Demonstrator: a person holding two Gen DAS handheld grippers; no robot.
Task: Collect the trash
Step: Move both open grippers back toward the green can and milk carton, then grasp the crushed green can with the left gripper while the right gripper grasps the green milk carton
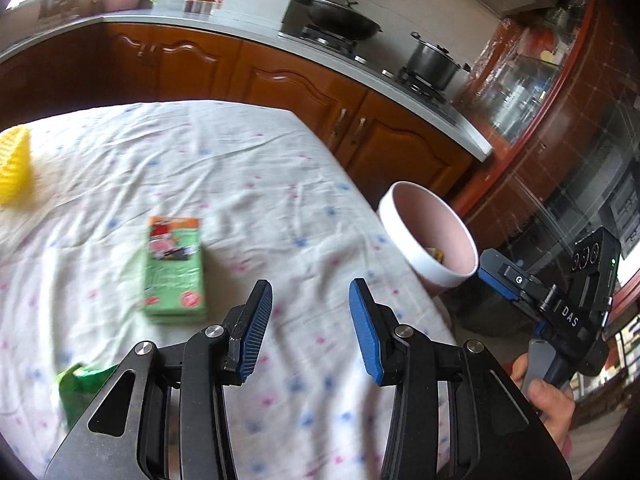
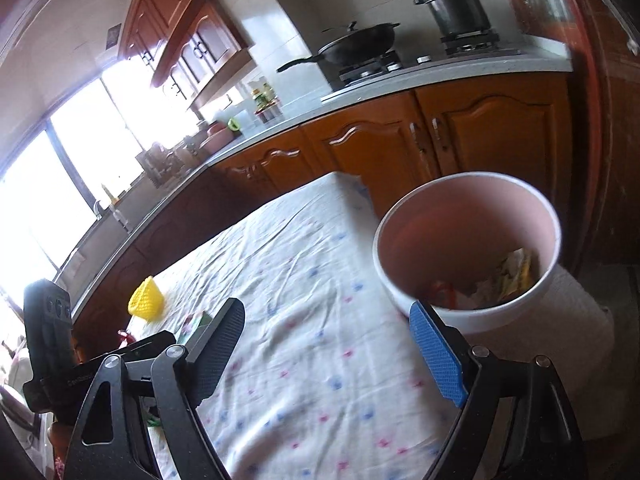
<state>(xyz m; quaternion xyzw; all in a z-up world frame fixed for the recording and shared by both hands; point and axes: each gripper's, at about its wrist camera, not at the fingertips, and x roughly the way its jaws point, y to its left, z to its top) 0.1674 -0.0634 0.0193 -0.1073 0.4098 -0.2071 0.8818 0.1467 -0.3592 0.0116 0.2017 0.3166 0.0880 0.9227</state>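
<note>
the left wrist camera looks down along its fingers, close over the cloth-covered table [image 1: 240, 168], toward the stove [image 1: 340, 40]. the right wrist camera sits nearer the pink bin [image 2: 468, 216], angled toward the window. both share table, bin and stove counter.

carton [image 1: 174, 270]: green, lying flat on the cloth
wrapper [image 1: 78, 390]: green, crumpled, near edge
bin [image 2: 468, 248]: pink inside, upright, holding scraps

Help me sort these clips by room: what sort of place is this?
A home kitchen, most likely: a wok and lidded pot sit on a gas hob, above wooden cabinets and a countertop.
</note>
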